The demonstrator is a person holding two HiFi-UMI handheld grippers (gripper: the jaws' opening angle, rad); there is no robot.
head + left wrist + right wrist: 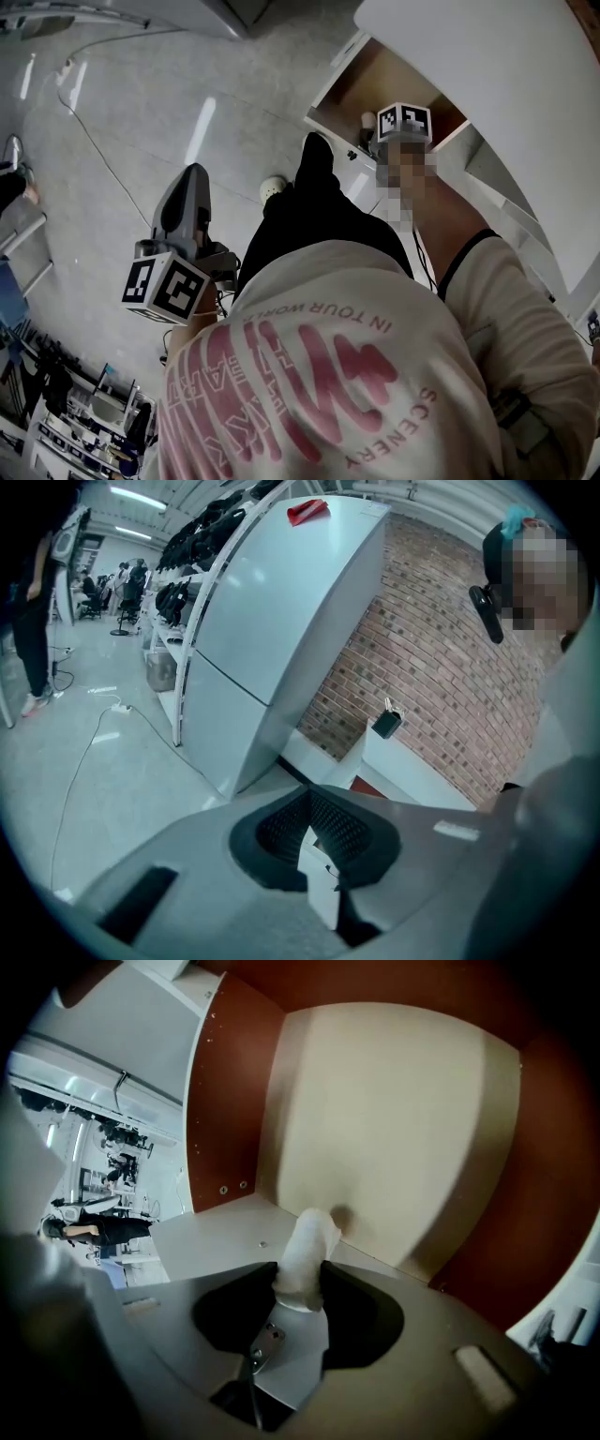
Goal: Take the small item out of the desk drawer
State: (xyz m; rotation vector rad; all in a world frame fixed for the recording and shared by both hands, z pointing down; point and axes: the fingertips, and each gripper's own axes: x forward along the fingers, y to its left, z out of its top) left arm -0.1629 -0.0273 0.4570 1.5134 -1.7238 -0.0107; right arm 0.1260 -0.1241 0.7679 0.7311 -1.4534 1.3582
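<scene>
Pinching the small white item [309, 1237] in the right hand-held gripper [298, 1283], withdraw toward 6 o'clock, clear of the drawer [394, 1119] walls.

My head view is dim and greyish. Streaks of glare from overhead lights lie on the floor [202, 127], and straight lines bend hard toward the edges. In the left gripper view, ceiling strip lights [136, 496] burn bright in the distance and the corners vignette to black. The right gripper view is warm and evenly lit inside the drawer [394, 1138]. There the small white item [307, 1255] throws a soft shadow behind it, and the nearest foreground is out of focus.
</scene>
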